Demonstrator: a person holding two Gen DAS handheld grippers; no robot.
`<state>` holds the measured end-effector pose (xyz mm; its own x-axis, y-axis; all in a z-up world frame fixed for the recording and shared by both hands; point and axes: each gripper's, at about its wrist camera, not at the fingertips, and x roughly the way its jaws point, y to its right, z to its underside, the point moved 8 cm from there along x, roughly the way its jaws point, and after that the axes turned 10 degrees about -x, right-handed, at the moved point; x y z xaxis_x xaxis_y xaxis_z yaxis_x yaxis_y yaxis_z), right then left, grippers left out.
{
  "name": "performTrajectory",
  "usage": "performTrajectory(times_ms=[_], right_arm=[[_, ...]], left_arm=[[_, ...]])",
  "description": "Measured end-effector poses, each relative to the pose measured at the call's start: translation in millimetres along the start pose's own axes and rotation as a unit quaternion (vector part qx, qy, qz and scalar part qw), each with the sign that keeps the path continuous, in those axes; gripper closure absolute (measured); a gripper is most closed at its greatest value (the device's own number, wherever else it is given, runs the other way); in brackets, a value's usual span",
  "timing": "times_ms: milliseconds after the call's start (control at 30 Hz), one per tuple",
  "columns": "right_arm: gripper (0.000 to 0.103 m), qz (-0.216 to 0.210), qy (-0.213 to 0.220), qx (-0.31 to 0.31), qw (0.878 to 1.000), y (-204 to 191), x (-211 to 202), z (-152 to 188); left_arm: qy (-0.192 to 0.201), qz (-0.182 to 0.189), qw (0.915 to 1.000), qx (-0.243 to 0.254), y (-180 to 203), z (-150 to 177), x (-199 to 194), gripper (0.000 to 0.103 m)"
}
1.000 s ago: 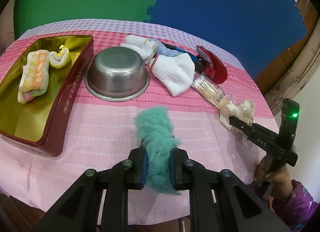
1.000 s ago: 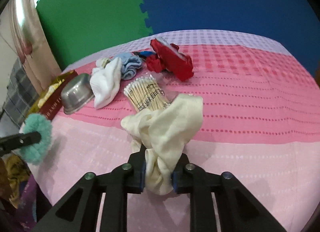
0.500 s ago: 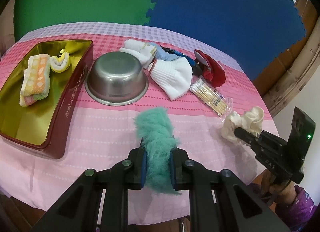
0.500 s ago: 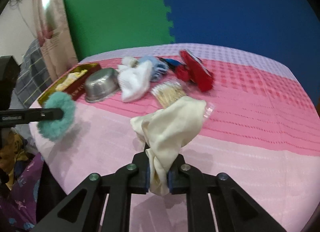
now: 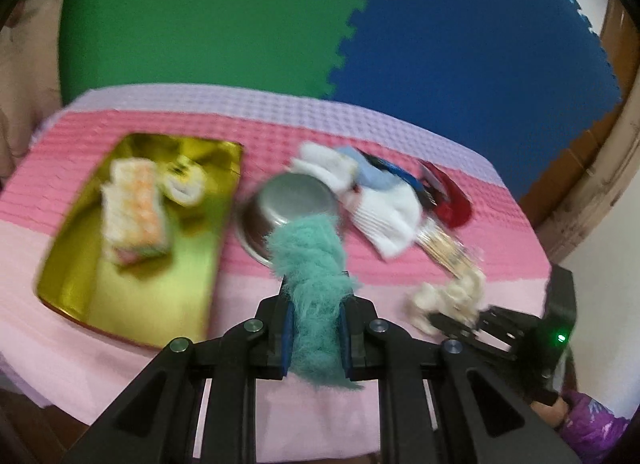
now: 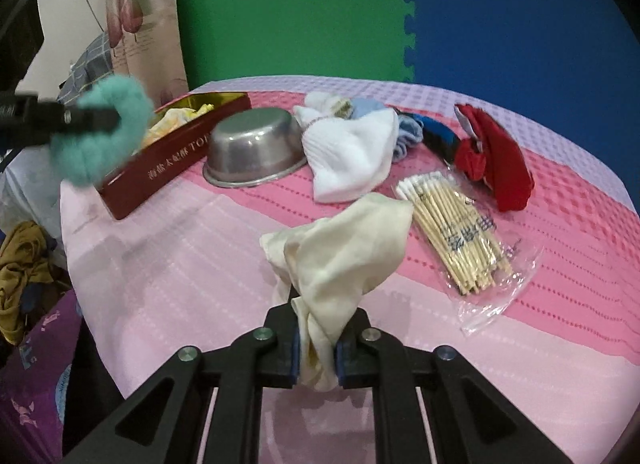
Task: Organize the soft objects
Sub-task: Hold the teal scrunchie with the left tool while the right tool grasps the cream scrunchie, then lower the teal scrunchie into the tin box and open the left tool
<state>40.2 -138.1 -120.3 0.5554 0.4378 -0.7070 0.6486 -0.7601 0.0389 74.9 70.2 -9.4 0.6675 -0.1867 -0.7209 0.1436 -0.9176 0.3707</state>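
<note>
My left gripper (image 5: 314,334) is shut on a fluffy teal scrunchie (image 5: 310,260) and holds it above the table's near edge, right of the gold-lined red tin (image 5: 132,284). The tin holds a folded pastel towel (image 5: 134,211) and a yellow-white sock (image 5: 184,183). My right gripper (image 6: 316,348) is shut on a cream cloth scrunchie (image 6: 344,256), lifted over the pink tablecloth. The right wrist view also shows the teal scrunchie (image 6: 104,139) near the tin (image 6: 160,171). A white sock (image 6: 348,159), a blue sock (image 6: 408,131) and a red cloth (image 6: 496,159) lie in a pile behind.
An upturned steel bowl (image 6: 252,151) sits between the tin and the sock pile. A clear bag of wooden sticks (image 6: 460,240) lies right of my right gripper. Green and blue foam mats stand behind the table. Clothes lie on the floor at left (image 6: 24,264).
Both grippers have risen and moved left toward the tin, each still holding its scrunchie. The left view is blurred from motion.
</note>
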Motion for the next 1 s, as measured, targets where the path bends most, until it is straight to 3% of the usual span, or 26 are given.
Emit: performTrajectory(times_ms=[167, 433, 733, 1000], right_arm=[[0.091, -0.003, -0.002, 0.015, 1.0, 5.4, 1.9, 4.5], [0.091, -0.005, -0.002, 0.018, 1.0, 4.6, 2.2, 4.5], [0.091, -0.006, -0.005, 0.025, 1.0, 4.4, 2.9, 4.9], [0.091, -0.006, -0.005, 0.025, 1.0, 4.2, 3.5, 5.0]], left_arm=[[0.014, -0.05, 0.9987, 0.005, -41.4, -30.4, 3.9, 0.088], [0.003, -0.091, 0.9958, 0.008, -85.5, -54.4, 45.8, 0.088], [-0.04, -0.106, 0.9935, 0.014, -105.7, -53.6, 85.9, 0.086], [-0.044, -0.108, 0.993, 0.02, -100.5, -70.1, 108.8, 0.084]])
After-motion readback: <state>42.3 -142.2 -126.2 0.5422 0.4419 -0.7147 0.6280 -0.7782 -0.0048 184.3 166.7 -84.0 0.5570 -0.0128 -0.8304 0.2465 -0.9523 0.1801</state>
